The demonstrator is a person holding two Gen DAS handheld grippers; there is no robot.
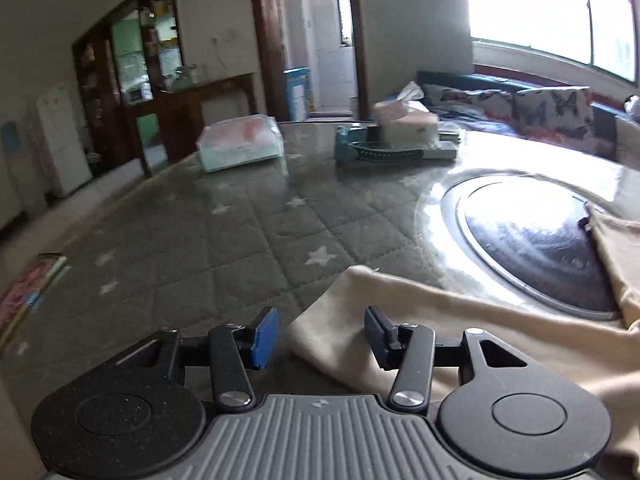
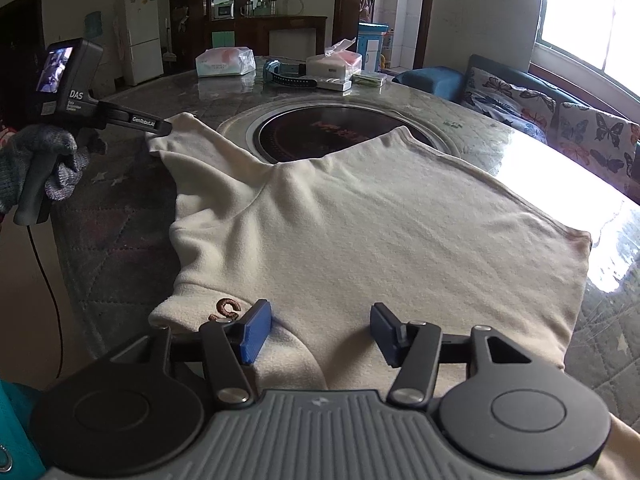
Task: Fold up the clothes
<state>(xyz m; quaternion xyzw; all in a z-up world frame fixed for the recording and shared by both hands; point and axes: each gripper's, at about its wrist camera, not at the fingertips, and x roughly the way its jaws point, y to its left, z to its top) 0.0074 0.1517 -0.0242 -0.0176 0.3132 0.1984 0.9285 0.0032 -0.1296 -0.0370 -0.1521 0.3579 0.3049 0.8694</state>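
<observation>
A cream garment point(image 2: 360, 220) lies spread flat on the table, with a small brown embroidered mark near its front left edge. Its far part covers some of a round inset cooktop point(image 2: 320, 136). My right gripper point(image 2: 320, 332) hovers over the garment's near edge, blue pads apart, nothing pinched. A gloved hand point(image 2: 60, 160) holds my left gripper point(image 2: 159, 125) at the tip of the sleeve that reaches out to the far left. In the left wrist view that gripper point(image 1: 322, 336) stands open, and the cream sleeve end point(image 1: 340, 320) lies below, between its fingers.
The table point(image 1: 240, 240) has a grey quilted cover with white stars. Tissue packs point(image 2: 226, 62) point(image 2: 334, 64) and a teal strapped item point(image 2: 280, 72) sit at its far side. A butterfly-print sofa point(image 2: 580, 128) stands to the right. Books point(image 1: 28, 292) lie at the table's left edge.
</observation>
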